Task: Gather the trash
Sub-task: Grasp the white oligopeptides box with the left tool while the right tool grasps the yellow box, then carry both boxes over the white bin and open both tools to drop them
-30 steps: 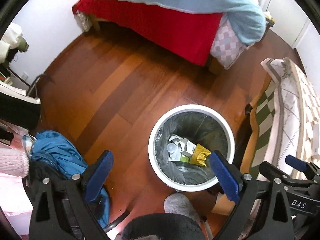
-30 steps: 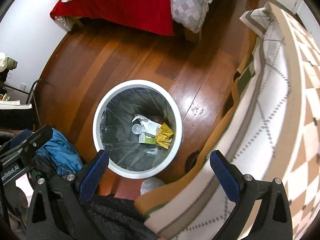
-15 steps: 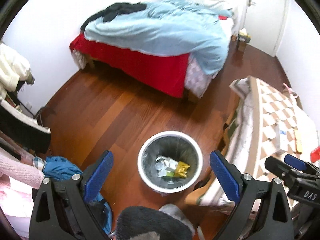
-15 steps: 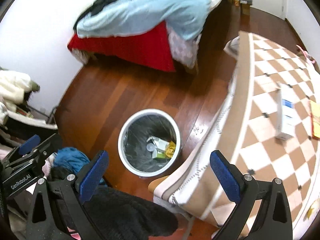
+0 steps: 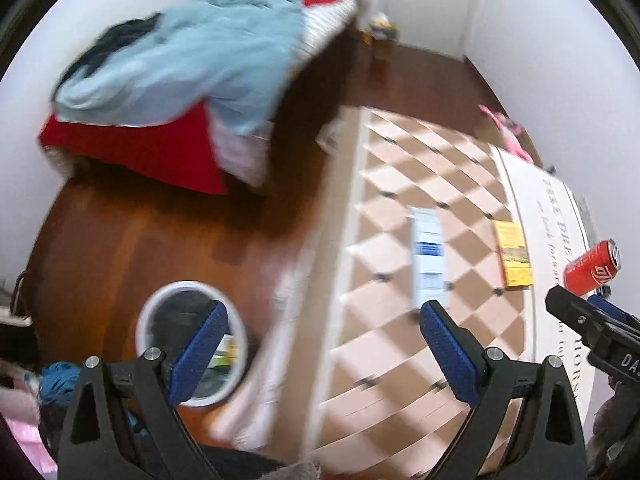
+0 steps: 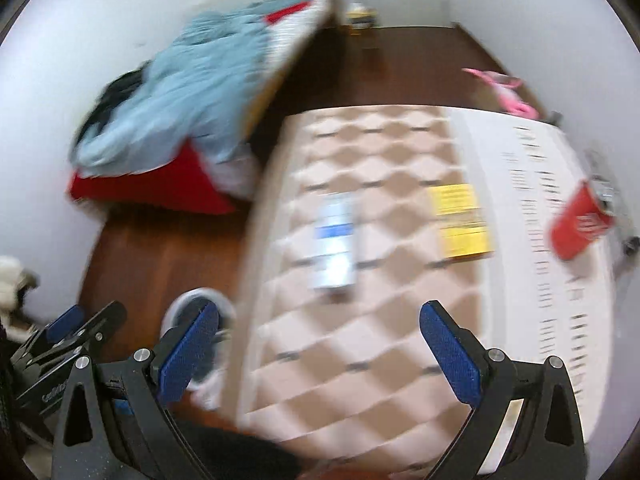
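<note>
On the checkered table [image 5: 400,184] [image 6: 380,152] lie a white-and-blue box [image 5: 428,256] [image 6: 334,240], a yellow packet [image 5: 513,254] [image 6: 460,220] and a red soda can [image 5: 592,268] [image 6: 580,226] on its side at the right. The white trash bin [image 5: 150,312] [image 6: 180,304] stands on the floor at lower left, with trash inside. My left gripper [image 5: 322,354] is open and empty above the table's near edge. My right gripper [image 6: 318,354] is open and empty over the table. Both views are blurred by motion.
A bed [image 5: 192,80] [image 6: 192,100] with a light blue blanket and red sheet stands beyond the wooden floor [image 5: 140,240]. A blue garment [image 5: 60,376] lies at lower left. A pink object [image 5: 506,124] [image 6: 500,88] sits at the table's far right.
Both grippers have lifted and swung right, away from above the bin toward the table. The box, yellow packet and red can have come into view. Both stay open.
</note>
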A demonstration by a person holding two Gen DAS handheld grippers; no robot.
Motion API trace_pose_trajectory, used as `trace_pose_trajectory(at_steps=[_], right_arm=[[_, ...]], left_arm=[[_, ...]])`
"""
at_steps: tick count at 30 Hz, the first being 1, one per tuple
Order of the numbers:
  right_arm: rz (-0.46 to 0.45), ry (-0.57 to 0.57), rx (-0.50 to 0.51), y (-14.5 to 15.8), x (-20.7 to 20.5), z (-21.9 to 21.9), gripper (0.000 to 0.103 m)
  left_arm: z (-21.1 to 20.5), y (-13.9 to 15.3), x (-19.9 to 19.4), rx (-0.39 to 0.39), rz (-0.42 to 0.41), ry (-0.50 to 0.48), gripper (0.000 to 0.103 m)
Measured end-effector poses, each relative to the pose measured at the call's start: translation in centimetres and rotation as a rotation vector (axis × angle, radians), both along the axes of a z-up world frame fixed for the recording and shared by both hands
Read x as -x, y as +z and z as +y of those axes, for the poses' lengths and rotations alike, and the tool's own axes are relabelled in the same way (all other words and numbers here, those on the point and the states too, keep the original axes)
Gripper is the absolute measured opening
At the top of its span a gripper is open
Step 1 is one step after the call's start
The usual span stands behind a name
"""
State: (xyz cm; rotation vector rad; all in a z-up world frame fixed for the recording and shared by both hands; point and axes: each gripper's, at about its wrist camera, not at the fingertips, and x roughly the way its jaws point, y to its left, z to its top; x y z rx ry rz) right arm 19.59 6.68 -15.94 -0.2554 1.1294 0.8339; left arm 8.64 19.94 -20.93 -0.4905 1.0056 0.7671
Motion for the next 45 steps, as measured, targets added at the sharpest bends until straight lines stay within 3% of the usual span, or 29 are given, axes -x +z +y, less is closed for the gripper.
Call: trace_pose_trajectory(at_steps=[7, 10, 11, 12, 14, 16, 18, 25, 30, 38, 39, 41, 45], right_arm=[[0.000, -0.089, 0.180, -5.7, -11.1, -1.2, 0.100], [0.031, -0.086, 0.245, -8.6, -14.6, -0.6, 0.083], [0.039, -0.079, 0.257, -9.4, -15.3, -0.3, 0.082], [0.050, -0.066, 0.283, -10.4, -16.1, 0.2, 0.082], [0.059, -0.047, 0.317, -11.6, -17.0, 0.7, 0.082], [0.081, -0.023, 0.349, -12.8, -18.0, 1.7, 0.082], [0.090, -0.005, 0.379, -13.6, -18.5, 2.6, 0.082], [0.114, 0.055, 0.434, -15.5, -19.0, 4.6, 0.082], [0.102, 0.085, 0.488, -16.4, -18.4, 5.8, 0.076], [0.106, 0.106, 0.499, -16.7, -18.4, 6.5, 0.075], [0.103, 0.109, 0.498, -16.7, -18.3, 6.5, 0.074], [0.092, 0.122, 0.486, -16.4, -18.1, 6.6, 0.058], [0.066, 0.113, 0.476, -15.9, -17.4, 6.8, 0.058]], left_arm=[[0.1, -6.3, -9.7, 0.110, 0.118, -0.087, 0.098], [0.6, -8.6, -11.8, 0.146, 0.156, -0.106, 0.097], [0.7, -9.1, -12.2, 0.151, 0.160, -0.106, 0.097], [0.8, -9.5, -12.5, 0.151, 0.159, -0.105, 0.091], [1.2, -9.9, -12.5, 0.161, 0.163, -0.097, 0.069], [1.5, -10.5, -12.5, 0.173, 0.163, -0.084, 0.036], [2.0, -10.6, -12.0, 0.175, 0.152, -0.065, 0.032], [2.5, -10.7, -11.4, 0.184, 0.135, -0.062, 0.034], [2.5, -10.7, -11.4, 0.179, 0.132, -0.066, 0.034], [2.3, -10.5, -10.9, 0.157, 0.116, -0.072, 0.031], [2.2, -10.3, -10.7, 0.151, 0.114, -0.075, 0.031], [1.9, -9.7, -10.5, 0.137, 0.110, -0.079, 0.031], [1.5, -7.9, -9.4, 0.082, 0.095, -0.089, 0.031]])
